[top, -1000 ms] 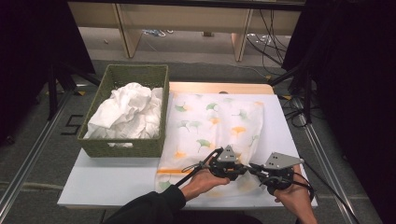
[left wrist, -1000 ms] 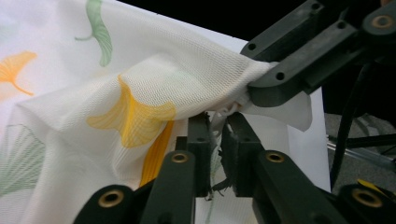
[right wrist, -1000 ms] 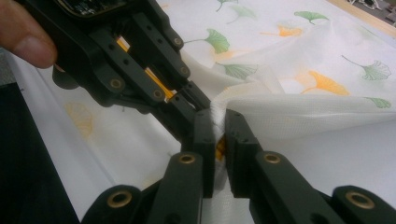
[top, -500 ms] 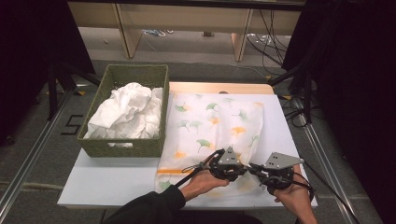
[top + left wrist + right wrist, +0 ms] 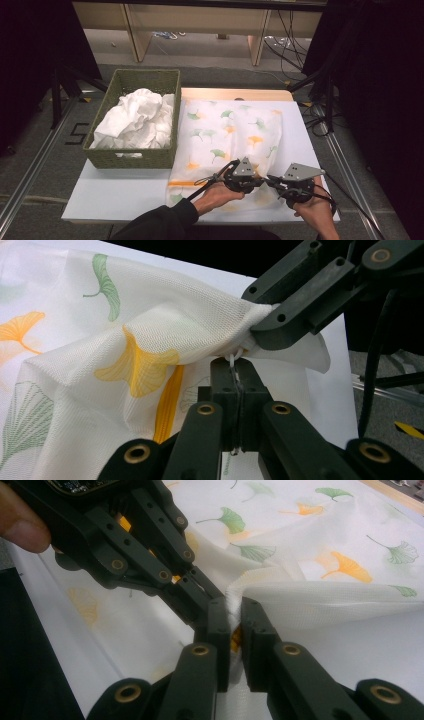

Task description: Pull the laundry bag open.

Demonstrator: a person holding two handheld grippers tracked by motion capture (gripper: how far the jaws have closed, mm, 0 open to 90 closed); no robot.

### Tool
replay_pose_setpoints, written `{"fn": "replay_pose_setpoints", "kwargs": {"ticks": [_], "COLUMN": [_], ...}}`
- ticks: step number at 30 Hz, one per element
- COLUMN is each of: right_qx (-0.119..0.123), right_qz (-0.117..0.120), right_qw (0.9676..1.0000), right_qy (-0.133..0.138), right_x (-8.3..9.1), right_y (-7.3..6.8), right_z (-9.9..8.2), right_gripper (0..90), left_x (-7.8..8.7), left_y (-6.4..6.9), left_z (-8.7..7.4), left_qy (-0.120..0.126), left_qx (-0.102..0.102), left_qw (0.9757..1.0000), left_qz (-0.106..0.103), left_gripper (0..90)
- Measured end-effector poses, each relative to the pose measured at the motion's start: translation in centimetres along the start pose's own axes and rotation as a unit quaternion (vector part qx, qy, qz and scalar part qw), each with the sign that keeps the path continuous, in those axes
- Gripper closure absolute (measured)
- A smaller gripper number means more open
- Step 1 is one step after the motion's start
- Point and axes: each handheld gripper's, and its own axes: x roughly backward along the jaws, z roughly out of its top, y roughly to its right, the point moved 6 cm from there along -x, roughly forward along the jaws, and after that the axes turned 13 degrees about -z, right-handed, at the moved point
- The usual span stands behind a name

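White leaf-print cloth (image 5: 227, 135) pinched at its near edge by both grippers.
Left gripper (image 5: 239, 371) jaws pressed together on a fold; right gripper (image 5: 235, 616) jaws clamp the same raised edge, tips nearly touching the left's. Cloth lies spread on the counter (image 5: 115, 192), just beside a green woven basket (image 5: 131, 158) holding crumpled white fabric (image 5: 135, 120).

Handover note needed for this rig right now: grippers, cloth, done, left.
Left gripper: shut on the leaf-print cloth.
Right gripper: shut on the same near edge, right beside the left.
Cloth lies spread on the white table, pinched spot lifted slightly. Green basket to its left holds white laundry.
Done: both grips set.
Left: probably fold the cloth.
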Motion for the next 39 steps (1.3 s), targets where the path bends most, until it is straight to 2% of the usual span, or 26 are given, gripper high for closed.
{"fn": "replay_pose_setpoints", "kwargs": {"ticks": [5, 9, 10, 16, 19, 20, 22, 23, 24, 25, 26, 27, 31, 32, 33, 34, 35, 37, 38, 39], "right_qx": [-0.008, -0.006, -0.011, -0.007, -0.007, 0.001, -0.006, 0.009, 0.009, -0.001, -0.002, -0.003, -0.01, -0.008, -0.012, -0.01, -0.02, -0.013, -0.024, -0.024], "right_qz": [0.009, 0.005, 0.006, 0.006, 0.004, -0.007, -0.006, -0.014, -0.014, -0.012, -0.012, -0.013, -0.024, -0.026, -0.028, -0.029, -0.031, -0.034, -0.037, -0.037], "right_qw": [0.9999, 1.0, 0.9999, 1.0, 1.0, 1.0, 1.0, 0.9998, 0.9998, 0.9999, 0.9999, 0.9999, 0.9996, 0.9996, 0.9995, 0.9995, 0.9993, 0.9993, 0.999, 0.999], "right_qy": [0.003, 0.004, 0.002, 0.003, 0.003, -0.001, -0.005, -0.004, -0.004, -0.007, -0.004, -0.004, -0.003, -0.001, 0.0, 0.001, -0.002, 0.0, -0.005, -0.005], "right_x": [0.0, 0.1, 0.0, 0.1, 0.0, 0.0, 0.1, 0.1, 0.1, 0.1, 0.1, 0.2, 0.7, 0.8, 0.8, 0.8, 0.9, 0.8, 1.0, 1.0], "right_y": [-0.1, -0.1, -0.1, 0.0, -0.1, -0.1, -0.3, -0.1, -0.1, -0.2, -0.1, 0.1, 0.6, 0.9, 1.0, 1.3, 1.4, 1.7, 1.9, 1.9], "right_z": [0.0, 0.1, 0.1, 0.0, 0.0, 0.1, 0.1, 0.2, 0.2, 0.2, 0.1, 0.1, 0.1, 0.0, -0.1, -0.2, -0.4, -0.5, -0.7, -0.7], "right_gripper": [85.3, 85.3, 85.4, 85.4, 85.7, 86.2, 86.3, 86.3, 86.3, 86.3, 86.4, 86.4, 86.3, 86.4, 86.3, 86.3, 86.3, 86.3, 86.3, 86.3], "left_x": [-0.1, -0.2, -0.2, -0.1, -0.2, -0.3, -0.4, -0.5, -0.5, -0.5, -0.7, -0.8, -1.0, -0.8, -0.8, -0.8, -0.6, -0.6, -0.6, -0.6], "left_y": [0.1, 0.0, 0.0, 0.0, 0.0, -0.1, -0.3, -0.2, -0.2, -0.4, -0.5, -0.8, -1.4, -1.7, -1.7, -1.7, -1.9, -1.9, -1.7, -1.7], "left_z": [0.0, -0.1, -0.1, -0.1, -0.1, -0.1, -0.1, -0.1, -0.1, 0.0, 0.1, 0.0, -0.4, -0.5, -0.6, -0.8, -0.9, -0.9, -0.8, -0.8], "left_qy": [0.0, 0.004, 0.004, 0.002, -0.007, -0.006, -0.012, -0.01, -0.015, -0.021, -0.02, -0.03, -0.037, -0.049, -0.044, -0.05, -0.061, -0.062, -0.059, -0.059], "left_qx": [0.0, 0.006, 0.006, 0.005, 0.0, 0.0, -0.005, -0.006, -0.011, -0.018, -0.017, -0.027, -0.021, -0.026, -0.021, -0.022, -0.029, -0.03, -0.031, -0.031], "left_qw": [1.0, 1.0, 1.0, 1.0, 0.9999, 0.9999, 0.9999, 0.9998, 0.9997, 0.9995, 0.9995, 0.9988, 0.9986, 0.9979, 0.9983, 0.9979, 0.997, 0.9969, 0.9971, 0.9971], "left_qz": [-0.002, -0.004, 0.002, 0.002, 0.008, 0.01, 0.009, 0.014, 0.015, 0.017, 0.019, 0.027, 0.03, 0.034, 0.031, 0.035, 0.038, 0.038, 0.036, 0.036], "left_gripper": [86.3, 87.9, 88.2, 88.9, 89.1, 89.1, 89.1, 89.1, 89.1, 89.2, 89.2, 89.2, 89.2, 89.2, 89.2, 89.2, 89.2, 89.2, 89.2, 89.2]}}
